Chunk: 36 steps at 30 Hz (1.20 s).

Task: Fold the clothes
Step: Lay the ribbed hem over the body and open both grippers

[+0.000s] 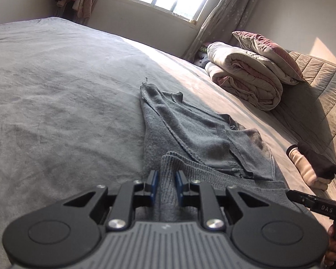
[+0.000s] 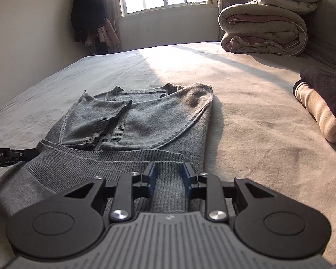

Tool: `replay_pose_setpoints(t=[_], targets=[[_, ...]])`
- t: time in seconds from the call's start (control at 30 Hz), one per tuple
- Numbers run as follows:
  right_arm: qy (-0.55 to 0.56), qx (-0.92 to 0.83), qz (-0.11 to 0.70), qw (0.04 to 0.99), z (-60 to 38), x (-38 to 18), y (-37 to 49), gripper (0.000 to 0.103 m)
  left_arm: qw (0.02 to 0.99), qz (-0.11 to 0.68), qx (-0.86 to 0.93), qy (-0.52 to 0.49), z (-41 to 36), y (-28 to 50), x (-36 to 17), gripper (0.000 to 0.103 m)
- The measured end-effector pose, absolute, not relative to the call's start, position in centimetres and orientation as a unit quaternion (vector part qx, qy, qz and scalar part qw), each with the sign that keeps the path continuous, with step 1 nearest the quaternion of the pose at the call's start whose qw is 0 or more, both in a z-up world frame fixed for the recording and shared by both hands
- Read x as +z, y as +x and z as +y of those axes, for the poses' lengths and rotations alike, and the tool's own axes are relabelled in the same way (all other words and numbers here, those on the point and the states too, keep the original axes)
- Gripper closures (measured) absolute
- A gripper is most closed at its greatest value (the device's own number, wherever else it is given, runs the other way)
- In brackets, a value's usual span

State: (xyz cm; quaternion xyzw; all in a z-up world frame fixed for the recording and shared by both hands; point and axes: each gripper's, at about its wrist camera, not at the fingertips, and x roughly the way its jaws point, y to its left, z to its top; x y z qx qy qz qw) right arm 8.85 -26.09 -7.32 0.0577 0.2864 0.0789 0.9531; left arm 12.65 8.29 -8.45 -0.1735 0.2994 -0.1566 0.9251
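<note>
Hand-held gripper (image 2: 168,172) astride sweater (image 2: 145,116) hem

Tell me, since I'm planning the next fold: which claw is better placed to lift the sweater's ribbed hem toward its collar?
Probably right: the right claw straddles the ribbed hem with the sweater straight ahead. The left claw sits at the hem's end, sweater slanting off to one side.

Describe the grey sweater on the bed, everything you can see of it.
The grey sweater is a soft knit with ribbed cuffs and hem, lying flat on the bed. Both sleeves are folded across its front. Its ribbed bottom hem lies between the jaws of the left gripper and right gripper, which stand slightly apart.
</note>
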Motion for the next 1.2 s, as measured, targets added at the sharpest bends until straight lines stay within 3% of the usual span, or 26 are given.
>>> replay_pose_setpoints(t=[0.23,0.53,0.9,1.07,1.13,1.2], targets=[[0.059,0.073,0.283,0.954,-25.9,-6.7,8.3,0.074,0.932,0.291,-0.139,-0.163,8.1,11.8,-6.9,0.081],[0.02,0.148,0.267,0.952,-22.7,-4.0,4.3,0.068,0.92,0.284,-0.244,-0.116,5.6,7.5,-4.6,0.076],[-0.079,0.223,0.297,0.925,-18.8,-7.2,1.0,0.068,0.904,0.309,-0.295,0.015,4.9,4.6,-6.9,0.075],[-0.081,0.224,0.295,0.925,-20.6,-6.8,0.0,0.069,0.908,0.318,-0.272,-0.016,8.3,4.3,-5.7,0.075],[-0.067,0.224,0.292,0.928,-21.8,-6.0,-0.4,0.065,0.909,0.323,-0.262,-0.037,9.8,4.3,-5.3,0.075],[-0.043,0.213,0.291,0.932,-23.2,-5.3,-0.6,0.064,0.907,0.332,-0.248,-0.07,11.4,4.5,-5.2,0.069]])
